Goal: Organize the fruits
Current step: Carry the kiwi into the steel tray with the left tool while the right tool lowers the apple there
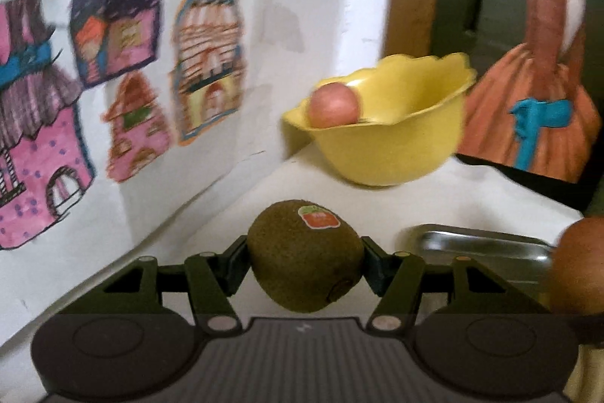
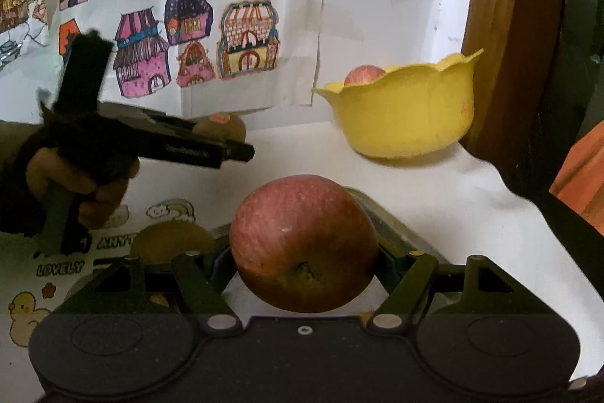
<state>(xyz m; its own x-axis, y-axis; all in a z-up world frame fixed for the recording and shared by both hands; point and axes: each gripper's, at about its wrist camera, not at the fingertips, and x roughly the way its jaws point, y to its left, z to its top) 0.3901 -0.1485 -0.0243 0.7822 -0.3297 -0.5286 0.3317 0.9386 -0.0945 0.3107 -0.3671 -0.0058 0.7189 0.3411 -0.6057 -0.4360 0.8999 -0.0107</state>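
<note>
Fuzzy oval kiwi [image 1: 305, 255], scalloped yellow bowl [image 1: 392, 138]

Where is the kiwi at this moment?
The kiwi is clamped in the left hand-held gripper, held above the white table short of the yellow bowl; the right wrist view shows it peeking over that gripper at left.

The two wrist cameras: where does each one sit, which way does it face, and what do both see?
Left wrist: sits on the left claw, looks forward along its fingers at the held kiwi, the yellow bowl beyond and the house drawings.
Right wrist: sits on the right claw, looks over its held apple toward the same bowl; the person's left hand shows at left.
Shared: bowl with an apple inside, drawings, metal tray.
</note>
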